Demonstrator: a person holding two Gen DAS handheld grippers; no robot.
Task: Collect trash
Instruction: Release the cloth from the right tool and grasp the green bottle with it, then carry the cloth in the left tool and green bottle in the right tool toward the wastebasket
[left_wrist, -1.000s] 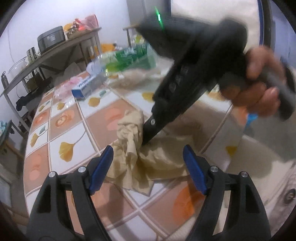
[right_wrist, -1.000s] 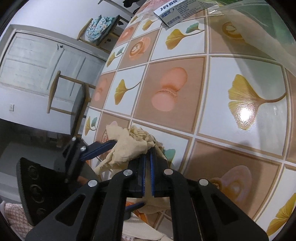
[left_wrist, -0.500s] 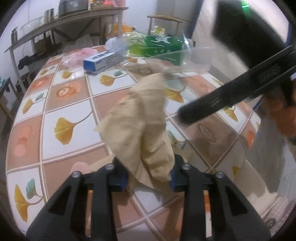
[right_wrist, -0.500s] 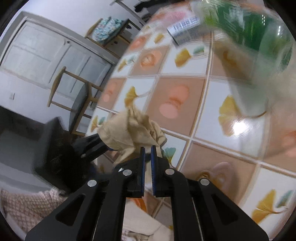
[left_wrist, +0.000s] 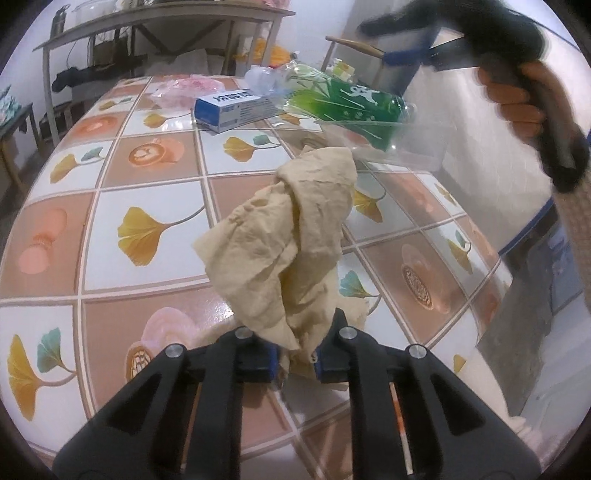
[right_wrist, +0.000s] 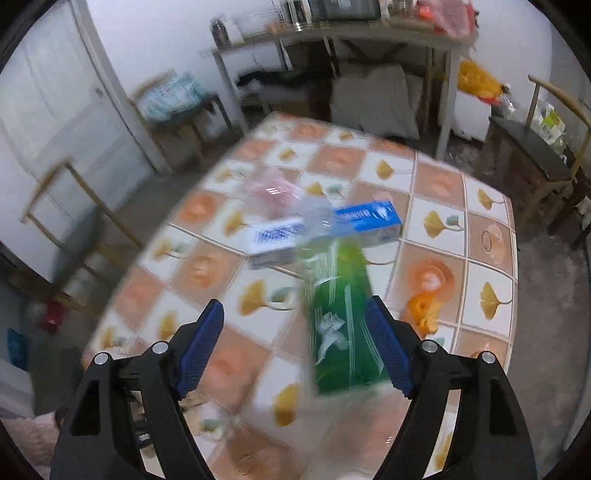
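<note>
Green wrapper (right_wrist: 341, 317): smeared by motion blur in the right wrist view.
Box lettering (left_wrist: 236, 99): too small to be read.
Left claw (left_wrist: 293, 360) fingertips: covered by the crumpled tissue (left_wrist: 284, 243).
Tabletop (left_wrist: 147, 177): near edge cut off.

Crumpled beige tissue (left_wrist: 291, 243), pinched, raised

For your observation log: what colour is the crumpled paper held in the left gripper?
Pale tan-beige, plain; the crumpled paper shows best in the left wrist view.

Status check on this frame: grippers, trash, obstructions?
Left gripper shut on tan crumpled paper, lifted. Right gripper open above green plastic bag. Blue box beyond; nothing blocking.
</note>
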